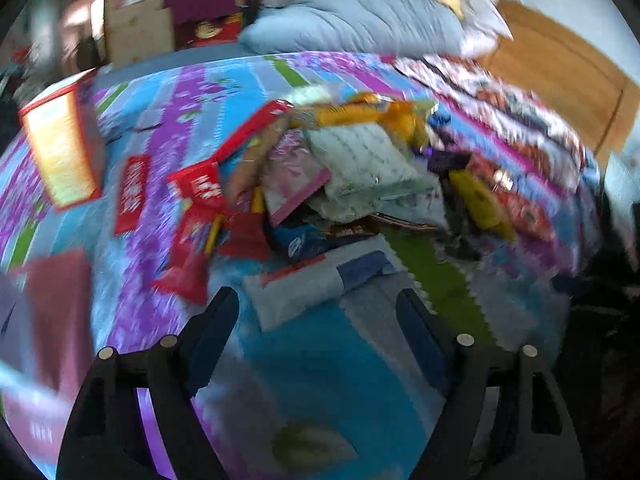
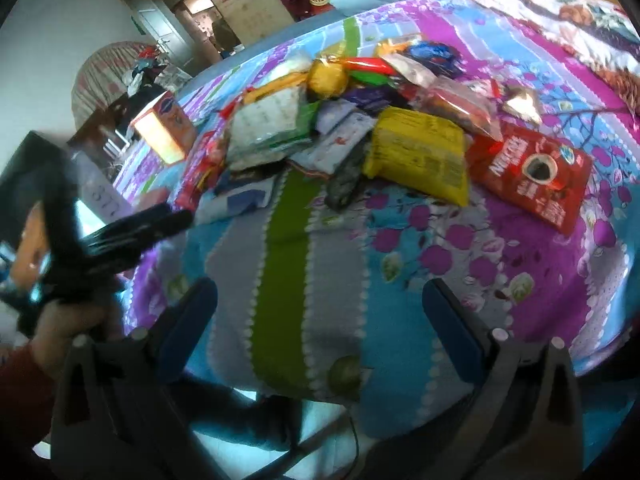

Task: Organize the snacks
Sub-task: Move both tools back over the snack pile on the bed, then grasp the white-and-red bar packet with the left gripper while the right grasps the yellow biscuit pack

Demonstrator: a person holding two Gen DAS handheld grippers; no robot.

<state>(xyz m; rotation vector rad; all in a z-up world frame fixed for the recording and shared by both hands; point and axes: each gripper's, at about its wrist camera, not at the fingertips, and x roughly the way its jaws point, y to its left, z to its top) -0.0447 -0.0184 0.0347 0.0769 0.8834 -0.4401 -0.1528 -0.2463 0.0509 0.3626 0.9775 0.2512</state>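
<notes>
A bed covered in a purple, blue and green patterned sheet [image 2: 288, 240] is being viewed by both grippers. A heaped pile of mixed foil snack packets [image 2: 360, 120] is lying ahead, beyond both. The left gripper [image 1: 318, 304] and right gripper [image 2: 320, 300] are being held wide apart, empty, neither clearly nearer.

Snack pile on a patterned bedspread, seen from the right gripper

The right gripper [image 2: 320, 320] hangs over the bedspread [image 2: 400, 264], its blue-padded jaws wide apart with nothing between them. Beyond lies the heap of snacks [image 2: 340, 120] — a yellow packet [image 2: 420, 156] beside a red pouch [image 2: 528, 172], an orange box [image 2: 168, 128] at far left. The left gripper [image 2: 152, 224], blurred, enters from the left — held by a hand [image 2: 68, 320].
</notes>
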